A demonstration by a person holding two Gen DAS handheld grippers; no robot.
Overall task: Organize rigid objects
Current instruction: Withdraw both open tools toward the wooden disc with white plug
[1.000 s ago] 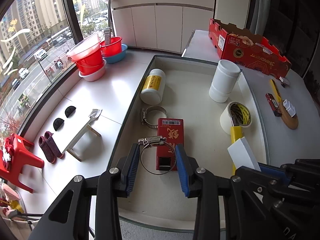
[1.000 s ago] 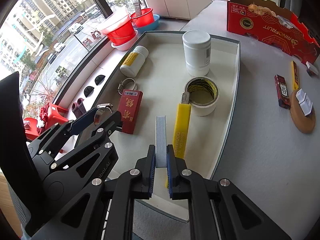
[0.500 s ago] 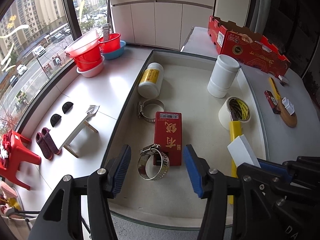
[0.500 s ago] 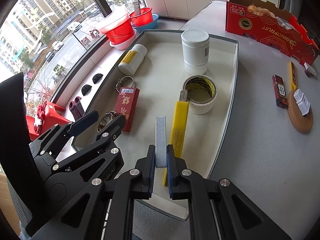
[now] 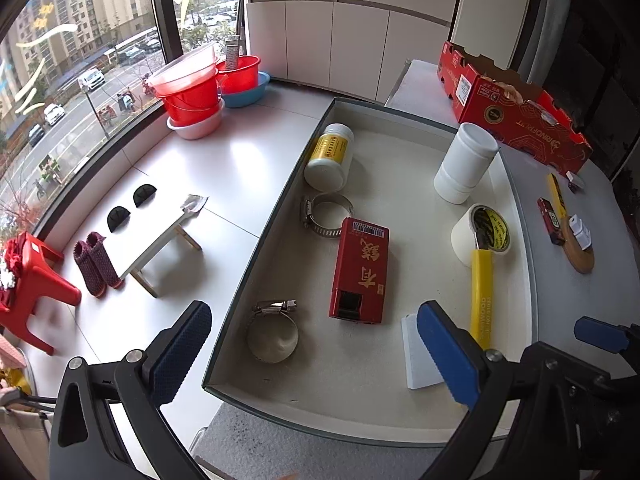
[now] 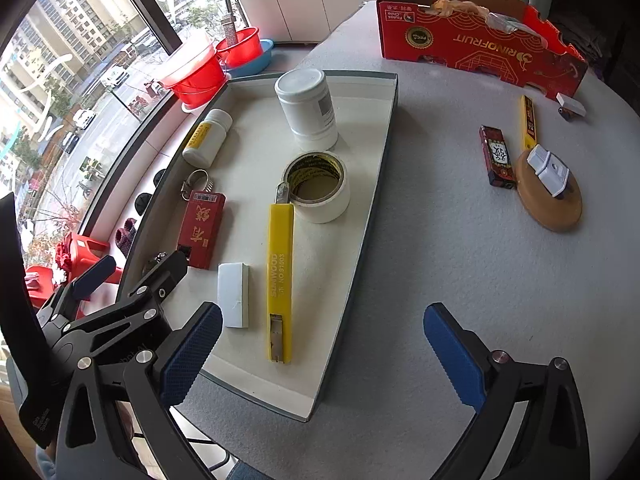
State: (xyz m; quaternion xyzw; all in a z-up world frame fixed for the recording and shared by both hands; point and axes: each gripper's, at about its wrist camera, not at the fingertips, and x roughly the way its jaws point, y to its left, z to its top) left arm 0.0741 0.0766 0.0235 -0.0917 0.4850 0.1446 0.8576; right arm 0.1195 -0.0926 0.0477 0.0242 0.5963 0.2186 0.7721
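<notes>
Released since before, white block [image 6: 233, 294] lies beside yellow knife [image 6: 279, 280]; both tools [image 5: 312, 354] [image 6: 322, 354] gape empty.

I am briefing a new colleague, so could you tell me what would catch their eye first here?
Probably the long yellow utility knife lying in the white tray, its tip inside the white tape roll. Left of it lies the red rectangular box, and a red cardboard fruit carton stands on the table behind.

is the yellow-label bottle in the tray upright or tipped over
Tipped over: the yellow-label bottle lies on its side in the tray, base toward the left camera.
</notes>
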